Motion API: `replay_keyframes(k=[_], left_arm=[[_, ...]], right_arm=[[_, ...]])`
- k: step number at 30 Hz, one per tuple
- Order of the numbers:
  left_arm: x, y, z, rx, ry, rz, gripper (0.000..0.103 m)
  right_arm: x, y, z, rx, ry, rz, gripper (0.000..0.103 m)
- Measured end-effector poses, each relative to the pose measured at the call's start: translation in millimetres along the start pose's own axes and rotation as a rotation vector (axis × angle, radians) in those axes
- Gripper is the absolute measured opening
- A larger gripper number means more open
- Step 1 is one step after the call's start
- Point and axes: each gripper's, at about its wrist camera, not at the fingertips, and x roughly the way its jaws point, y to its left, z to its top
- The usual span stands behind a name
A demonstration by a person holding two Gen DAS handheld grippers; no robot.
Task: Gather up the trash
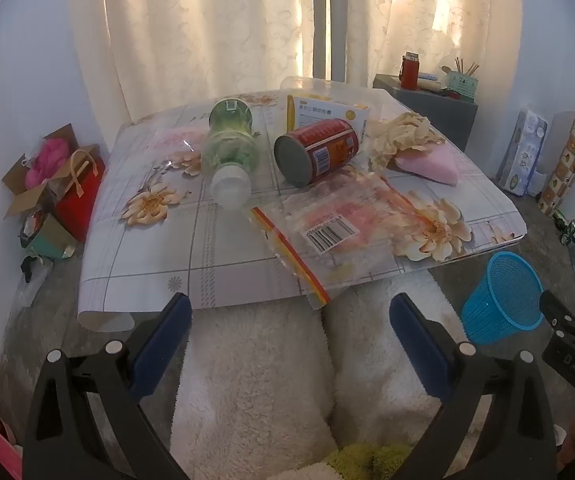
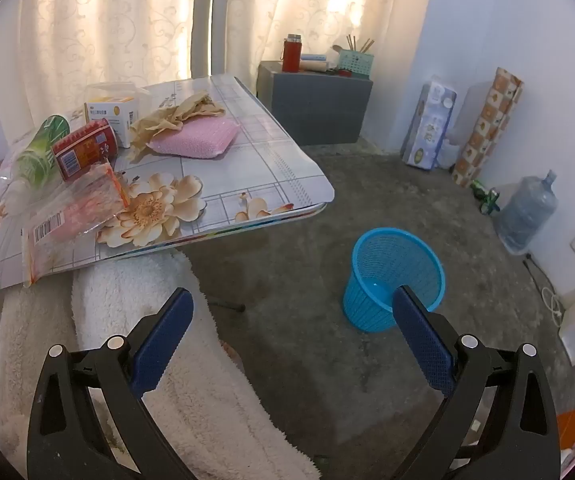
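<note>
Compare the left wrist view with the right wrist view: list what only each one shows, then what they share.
Only the left wrist view shows the red gift bag and the open cardboard box on the floor left of the table.

Only the right wrist view shows the big water jug by the wall and the white cable on the floor.

Both show the table, the green bottle, the red can, the plastic bag, the pink sponge and the blue basket. The left gripper and right gripper are each open and empty.
</note>
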Motion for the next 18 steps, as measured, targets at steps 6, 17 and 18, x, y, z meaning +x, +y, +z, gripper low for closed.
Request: replay_keyframes(k=[6,17,18], left_arm=[[-0.3,-0.1,0.1,0.001,-0.003,0.0,0.097],[-0.1,0.1,-0.1,0.001,-0.002,-0.001,0.097],[0.0,0.0,0.0,0.001,-0.002,0.0,0.097]], right_arm=[[-0.7,-1.2,1.3,-0.001,-0.004,-0.004,0.095],[0.9,0.1,2.2,-0.005,-0.004,-0.008,0.095],[1.2,0.1,2.3,-0.006,-0.003,-0.008,0.095]])
